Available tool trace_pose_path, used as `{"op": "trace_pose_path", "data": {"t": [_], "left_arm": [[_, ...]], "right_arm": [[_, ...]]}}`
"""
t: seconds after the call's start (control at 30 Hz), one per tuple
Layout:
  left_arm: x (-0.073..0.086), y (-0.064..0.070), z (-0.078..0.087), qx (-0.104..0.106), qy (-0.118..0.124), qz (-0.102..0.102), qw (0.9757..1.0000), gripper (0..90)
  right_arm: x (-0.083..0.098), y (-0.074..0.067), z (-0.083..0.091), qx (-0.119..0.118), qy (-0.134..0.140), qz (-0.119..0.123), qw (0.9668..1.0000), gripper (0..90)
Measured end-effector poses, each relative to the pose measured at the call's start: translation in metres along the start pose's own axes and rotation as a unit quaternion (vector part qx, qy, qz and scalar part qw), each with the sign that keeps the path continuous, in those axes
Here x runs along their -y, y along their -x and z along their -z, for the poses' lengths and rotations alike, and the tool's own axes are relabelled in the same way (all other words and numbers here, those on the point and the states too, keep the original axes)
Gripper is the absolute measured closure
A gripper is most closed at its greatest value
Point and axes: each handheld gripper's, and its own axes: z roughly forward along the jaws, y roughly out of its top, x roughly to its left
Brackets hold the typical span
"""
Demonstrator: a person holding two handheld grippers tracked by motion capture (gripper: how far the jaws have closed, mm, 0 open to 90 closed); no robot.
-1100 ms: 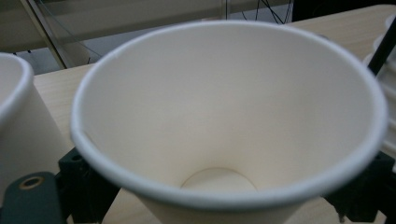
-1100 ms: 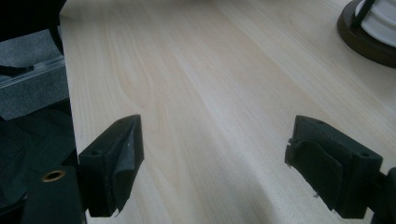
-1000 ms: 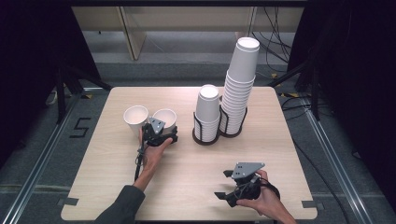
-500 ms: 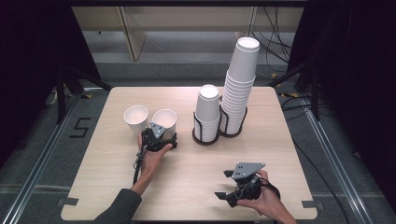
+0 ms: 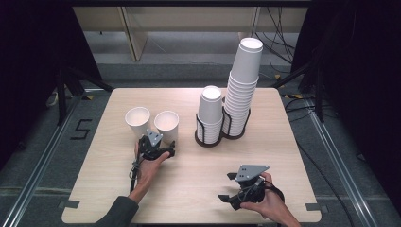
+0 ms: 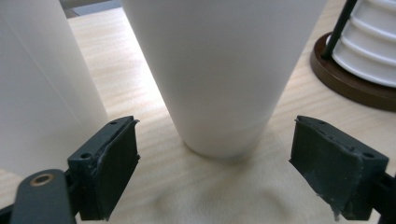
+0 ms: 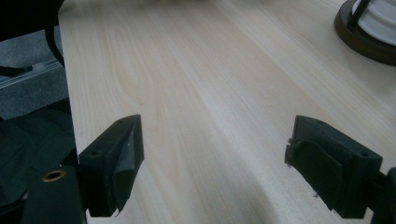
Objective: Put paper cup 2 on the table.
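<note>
Supporting everything, the table [image 5: 189, 189] carries two racked cup stacks [image 5: 243, 90] at 1 o'clock. Two loose cups stand at 10 o'clock; the right cup [image 5: 166, 125] is unmoved. The left gripper [image 5: 158, 143], jaws spread, has backed slightly toward 6 o'clock and is clear of it. The right gripper [image 5: 228, 187], also spread, is unchanged.

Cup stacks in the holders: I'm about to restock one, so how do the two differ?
The tall stack rises far above its holder, while the short stack clears its own by only a few cups. The tall stack leans slightly; the short stack stands straight. The short stack stands nearer the loose cups, with the tall stack on its far side. Both are white cups in dark wire holders, side by side.
</note>
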Motion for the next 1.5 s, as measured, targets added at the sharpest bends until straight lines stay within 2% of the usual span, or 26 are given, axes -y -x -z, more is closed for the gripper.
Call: {"op": "trace_pose_path", "data": {"t": [0.27,0.4,0.57,0.67,0.9,1.03,1.17,1.27,1.5], "left_arm": [[0.003,0.001,0.014,0.016,0.001,0.0,0.9999,14.2],[0.0,0.003,0.027,0.026,0.013,0.001,0.9996,14.2],[-0.001,0.007,0.039,0.036,0.015,-0.01,0.9992,14.2],[0.001,0.01,0.046,0.059,0.015,0.002,0.9981,14.2],[0.007,0.016,0.062,0.081,0.021,-0.012,0.9964,14.2],[0.01,0.018,0.069,0.084,0.023,-0.014,0.9961,14.2],[0.016,0.019,0.075,0.095,0.022,-0.016,0.9951,14.2],[0.022,0.02,0.08,0.107,0.021,-0.009,0.994,14.2],[0.027,0.024,0.092,0.123,0.025,-0.013,0.992,14.3]], "right_arm": [[0.001,0.0,0.0,0.0,0.0,-0.003,1.0,18.8],[0.001,0.001,0.001,0.001,0.001,-0.003,1.0,18.8],[0.001,0.002,0.001,0.003,0.004,-0.003,1.0,18.8],[0.001,0.002,0.001,0.005,0.005,-0.004,1.0,18.8],[0.001,0.002,0.001,0.003,0.007,-0.005,1.0,18.6],[0.002,0.002,0.001,0.002,0.009,-0.006,0.9999,18.5],[0.002,0.002,0.001,0.001,0.008,-0.008,0.9999,18.4],[0.002,0.001,0.001,0.001,0.007,-0.01,0.9999,18.2],[0.002,0.0,0.001,0.002,0.007,-0.01,0.9999,18.2]]}}
